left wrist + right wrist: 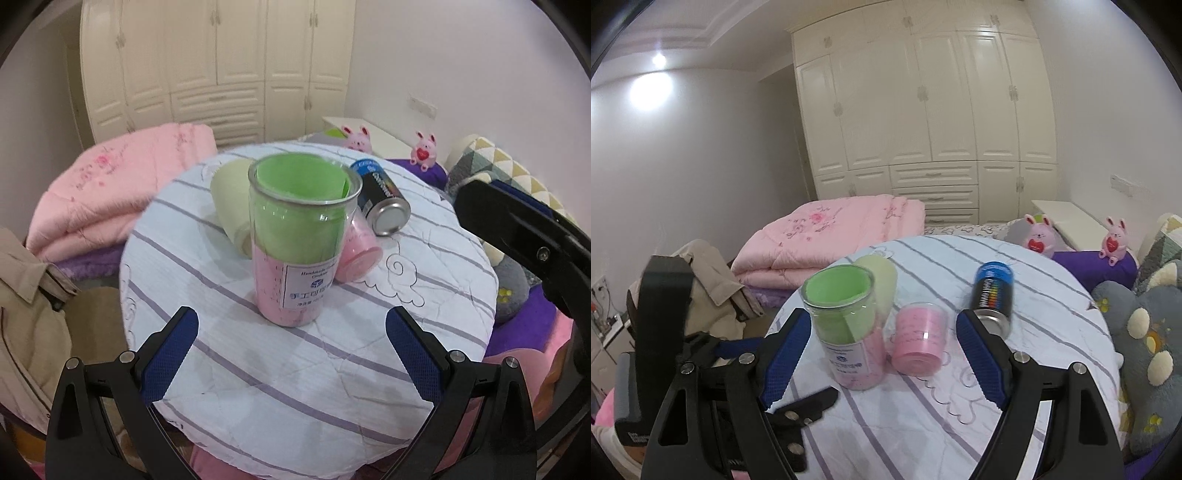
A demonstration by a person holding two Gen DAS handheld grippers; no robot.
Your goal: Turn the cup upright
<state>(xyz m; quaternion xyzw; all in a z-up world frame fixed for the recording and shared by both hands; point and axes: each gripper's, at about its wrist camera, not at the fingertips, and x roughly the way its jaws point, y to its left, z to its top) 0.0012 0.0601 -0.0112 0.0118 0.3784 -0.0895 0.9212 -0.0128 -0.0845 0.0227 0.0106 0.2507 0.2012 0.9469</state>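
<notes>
A tall clear cup [295,240] with green and pink paper inside stands upright on the round table [295,387], mouth up; it also shows in the right wrist view [846,328]. My left gripper [291,350] is open and empty, just in front of the cup. My right gripper [882,354] is open and empty, with the cup near its left finger [786,354]. A small pink cup [918,339] rests behind the tall one, and a pale yellow cup [232,203] lies on its side.
A black and blue can [384,199] lies on its side at the back right of the table. A folded pink quilt [110,184] and a beige jacket [26,314] lie to the left. Plush toys [1145,350] and cushions crowd the right.
</notes>
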